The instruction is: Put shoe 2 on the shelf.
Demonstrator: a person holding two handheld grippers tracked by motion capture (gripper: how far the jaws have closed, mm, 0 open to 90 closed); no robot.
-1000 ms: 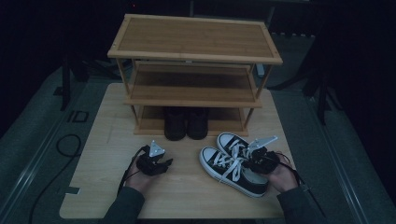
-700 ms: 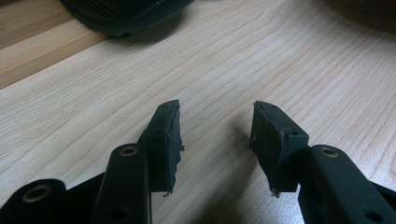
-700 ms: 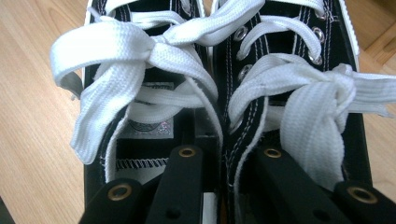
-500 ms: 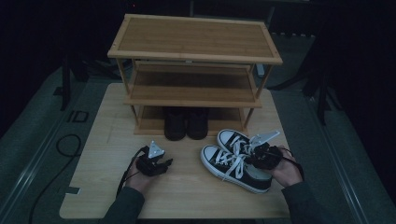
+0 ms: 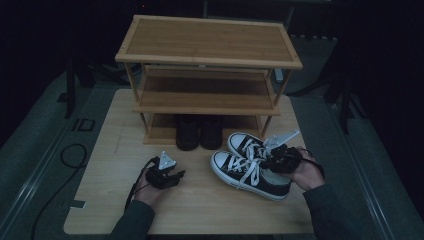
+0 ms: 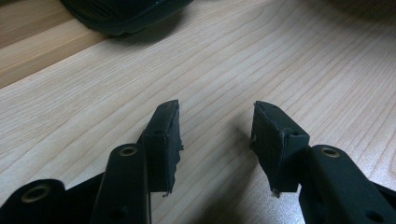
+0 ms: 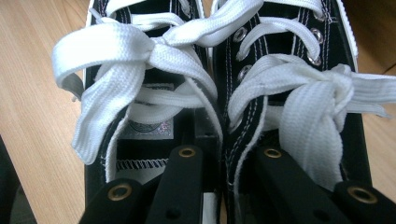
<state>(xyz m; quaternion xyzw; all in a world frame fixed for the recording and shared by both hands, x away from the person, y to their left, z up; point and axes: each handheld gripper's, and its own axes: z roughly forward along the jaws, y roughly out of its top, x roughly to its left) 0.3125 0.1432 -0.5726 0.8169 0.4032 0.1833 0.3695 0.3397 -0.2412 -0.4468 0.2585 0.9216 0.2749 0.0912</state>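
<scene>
**Dark room, pale table: both sneakers pinched at their inner collars**

Dim surroundings are closing in around the light wooden table, where a three-tier bamboo shoe rack is standing at the far side with a pair of dark boots tucked on its bottom shelf.

You are handling the pair of black canvas low-top sneakers with white laces and white rubber toes, sitting side by side on the table just in front of the rack's right half. They are likely handling light, with soft, floppy canvas uppers and grippier, stiffer rubber soles; the adjoining inner collars are the sensible place to grab both at once.

Your right gripper is doing just that: its jaws are pressing together on the two inner walls.

Your left gripper is hovering over bare wood, jaws spread, holding nothing.
</scene>
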